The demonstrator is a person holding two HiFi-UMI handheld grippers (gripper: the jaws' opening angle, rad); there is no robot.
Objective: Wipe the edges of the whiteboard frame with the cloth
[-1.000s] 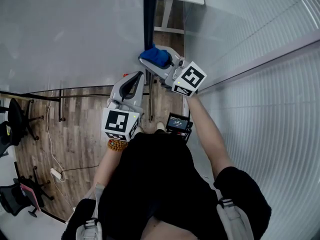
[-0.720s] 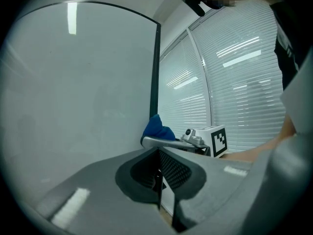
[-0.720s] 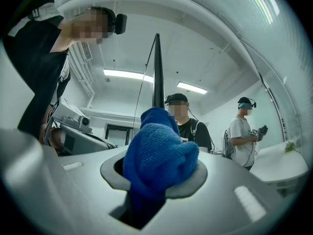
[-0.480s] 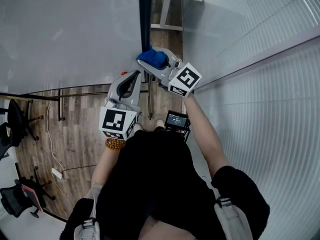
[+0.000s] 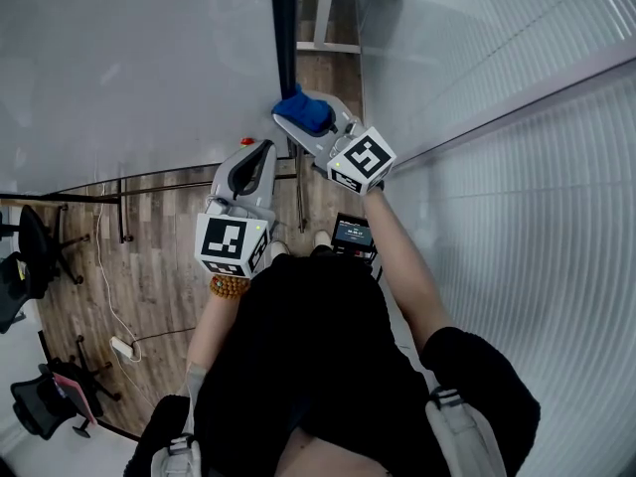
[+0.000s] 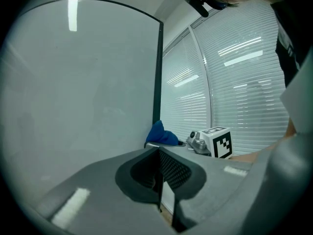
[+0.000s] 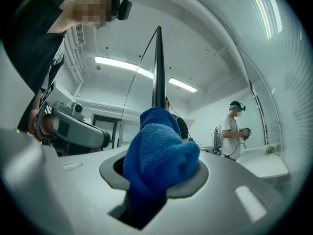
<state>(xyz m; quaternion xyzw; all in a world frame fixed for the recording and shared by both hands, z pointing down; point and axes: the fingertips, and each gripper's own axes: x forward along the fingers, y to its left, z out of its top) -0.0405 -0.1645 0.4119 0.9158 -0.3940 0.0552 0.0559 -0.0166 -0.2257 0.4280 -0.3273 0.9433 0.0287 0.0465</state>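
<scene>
My right claw (image 5: 302, 113) is closed on the blue cloth (image 5: 307, 114). In the right gripper view the cloth bulges out between the jaws, and its top meets the dark vertical edge of the whiteboard frame (image 5: 283, 28). In the head view the cloth presses on this edge near its lower end, close to the bottom corner of the white board surface (image 5: 129, 58).

My left claw (image 5: 256, 159) has its jaws together with nothing between them. It hangs just beside the right one, below the board, and touches neither the cloth nor the frame.

I judge that the wiping is under way on this one vertical edge. The frame looks the same above and below the cloth, so I cannot tell how much is already clean. The bottom edge and the other sides are, I think, left to do.

Compared with one second ago, the cloth is at almost the same place on the frame. The whole head view has shifted a little to the left, and both claws sit slightly higher in it. The grip on the cloth has not changed.
</scene>
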